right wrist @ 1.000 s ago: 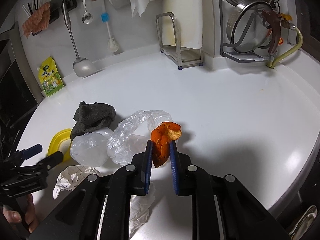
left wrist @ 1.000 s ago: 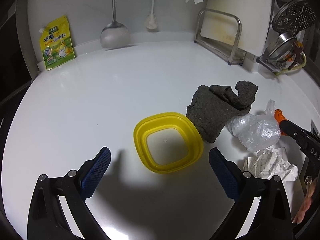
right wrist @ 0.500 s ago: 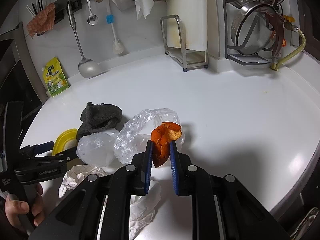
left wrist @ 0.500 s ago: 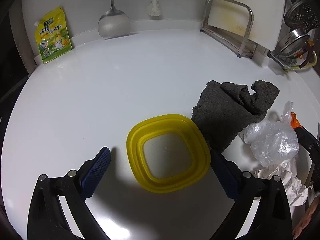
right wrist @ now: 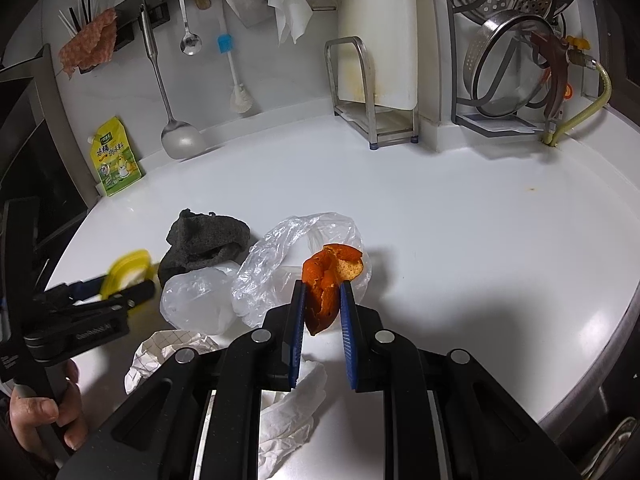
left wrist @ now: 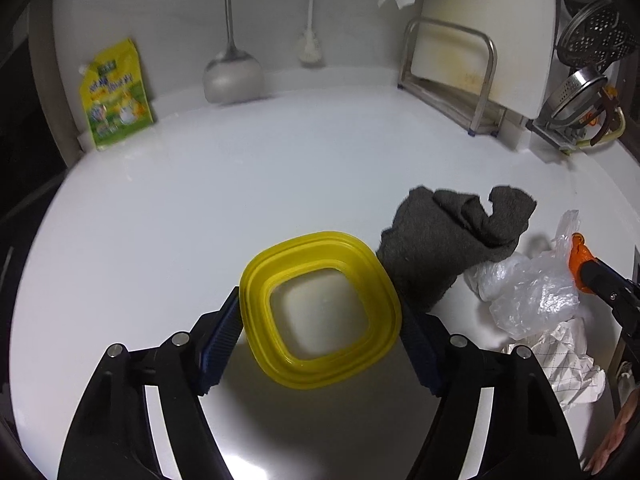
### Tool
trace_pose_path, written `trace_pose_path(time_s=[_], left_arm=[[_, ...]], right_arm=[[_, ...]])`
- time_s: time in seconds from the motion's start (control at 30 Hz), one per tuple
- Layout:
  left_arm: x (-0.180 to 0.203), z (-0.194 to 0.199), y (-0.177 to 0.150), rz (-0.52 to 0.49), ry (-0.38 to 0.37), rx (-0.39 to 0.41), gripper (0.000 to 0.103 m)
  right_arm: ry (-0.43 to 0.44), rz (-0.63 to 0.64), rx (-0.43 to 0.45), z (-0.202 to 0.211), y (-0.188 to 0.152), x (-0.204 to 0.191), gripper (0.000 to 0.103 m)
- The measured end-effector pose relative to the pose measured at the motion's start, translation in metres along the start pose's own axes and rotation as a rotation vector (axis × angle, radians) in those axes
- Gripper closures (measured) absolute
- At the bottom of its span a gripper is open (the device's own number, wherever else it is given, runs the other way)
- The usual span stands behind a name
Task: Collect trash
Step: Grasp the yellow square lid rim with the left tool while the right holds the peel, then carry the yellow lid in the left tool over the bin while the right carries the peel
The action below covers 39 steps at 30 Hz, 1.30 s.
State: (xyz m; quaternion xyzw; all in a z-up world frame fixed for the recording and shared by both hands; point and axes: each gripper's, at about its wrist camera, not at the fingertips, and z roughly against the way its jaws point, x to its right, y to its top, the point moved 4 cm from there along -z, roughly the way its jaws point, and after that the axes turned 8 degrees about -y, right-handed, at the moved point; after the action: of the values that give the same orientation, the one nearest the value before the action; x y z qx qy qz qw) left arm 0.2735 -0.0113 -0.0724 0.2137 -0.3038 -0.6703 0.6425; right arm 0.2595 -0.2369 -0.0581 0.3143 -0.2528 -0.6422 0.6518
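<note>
The left gripper is being brought in around the yellow tub, and its jaws have just been closing from fully wide. The tub is now being pinched between the blue pads, which are touching its rim on both sides. In the left wrist view the tub is looking tilted, as if it is being lifted off the white counter. A second ago it was lying flat ahead of wide-open jaws, so the pick-up of the container is being made right now.

Meanwhile the orange peel is being held in the right gripper, jaws narrow and clamped on it, unchanged over the last second. It is being kept above the clear plastic bags, beside the grey cloth. Crumpled paper is lying just in front.

By the look of it, the tub is being readied to take the peel, with the bags and paper left to be gathered.
</note>
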Motion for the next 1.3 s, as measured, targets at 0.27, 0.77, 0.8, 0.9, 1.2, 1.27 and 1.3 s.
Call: trace_pose_path(time_s=[0.27,0.77,0.8,0.9,1.2,1.27,1.3], left_arm=[[-0.002,0.046,0.001,-0.037,0.01,0.113,0.031],[-0.006,0.106,-0.073,-0.028,-0.03,0.133,0.031],[-0.007,0.11,-0.079,-0.027,-0.032,0.127,0.031],[-0.008,0.125,-0.093,-0.036,-0.04,0.138,0.031],[-0.005,0.174,-0.124,-0.084,-0.053,0.194,0.031],[-0.003,0.182,-0.13,-0.093,-0.064,0.198,0.031],[-0.002,0.186,-0.135,-0.103,-0.067,0.201,0.031]], right_arm=[[-0.03,-0.001,0.035,0.014,-0.005,0.001,0.086],[-0.049,-0.081,0.132,0.08,-0.049,0.022,0.086],[-0.048,-0.082,0.133,0.085,-0.056,0.022,0.086],[-0.039,-0.09,0.133,0.096,-0.071,0.02,0.086],[-0.04,-0.098,0.191,0.16,-0.111,-0.011,0.086],[-0.035,-0.105,0.19,0.169,-0.125,-0.021,0.086],[-0.036,-0.109,0.189,0.174,-0.135,-0.026,0.086]])
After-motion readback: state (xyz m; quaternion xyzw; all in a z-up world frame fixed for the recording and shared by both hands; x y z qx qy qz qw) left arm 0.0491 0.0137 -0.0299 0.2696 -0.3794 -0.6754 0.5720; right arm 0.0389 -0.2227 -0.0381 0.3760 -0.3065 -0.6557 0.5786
